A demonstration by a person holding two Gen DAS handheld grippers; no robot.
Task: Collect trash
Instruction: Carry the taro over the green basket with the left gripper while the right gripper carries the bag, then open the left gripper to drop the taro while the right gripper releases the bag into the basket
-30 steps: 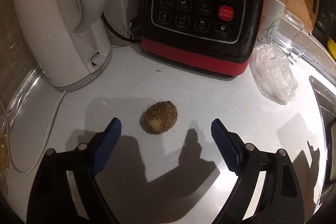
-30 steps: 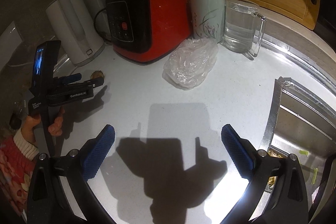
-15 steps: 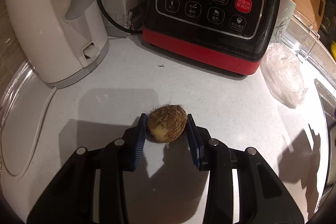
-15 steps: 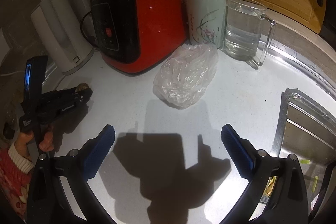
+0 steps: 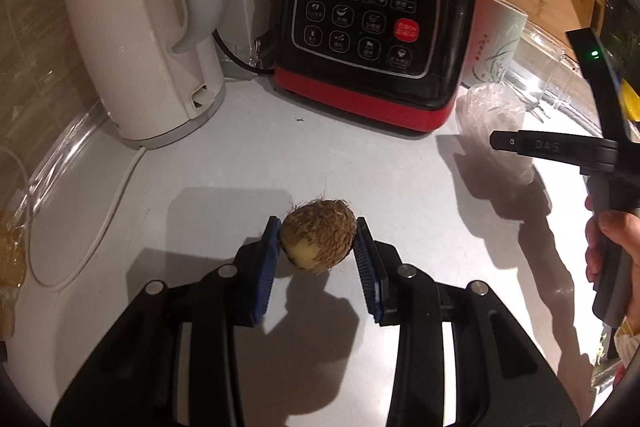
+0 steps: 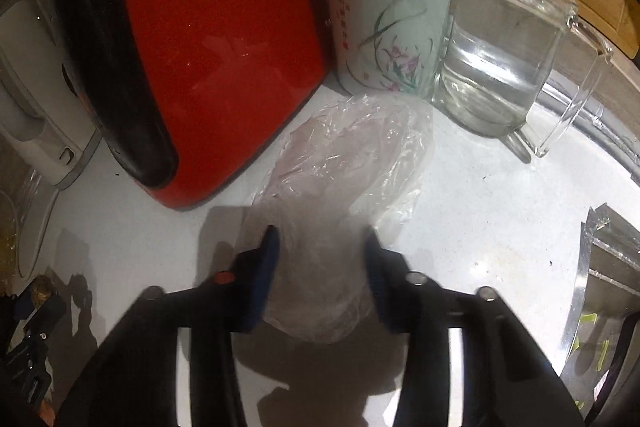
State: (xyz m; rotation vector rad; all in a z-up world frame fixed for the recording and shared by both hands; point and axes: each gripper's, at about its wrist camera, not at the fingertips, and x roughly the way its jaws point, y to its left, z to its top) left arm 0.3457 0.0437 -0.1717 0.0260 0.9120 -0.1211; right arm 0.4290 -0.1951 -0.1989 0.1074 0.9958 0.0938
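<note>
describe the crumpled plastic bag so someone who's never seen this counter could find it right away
Find the red and black blender at the back of the white counter. Just in front of the flowered mug and glass pitcher to its right lies the plastic bag, its near end between the right gripper's fingers. It is the only soft, crumpled, see-through thing there.

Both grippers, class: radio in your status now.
Left gripper shut on hairy taro root. Right gripper astride clear plastic bag, jaws partly closed, grip unconfirmed. Blender close beside bag.
</note>
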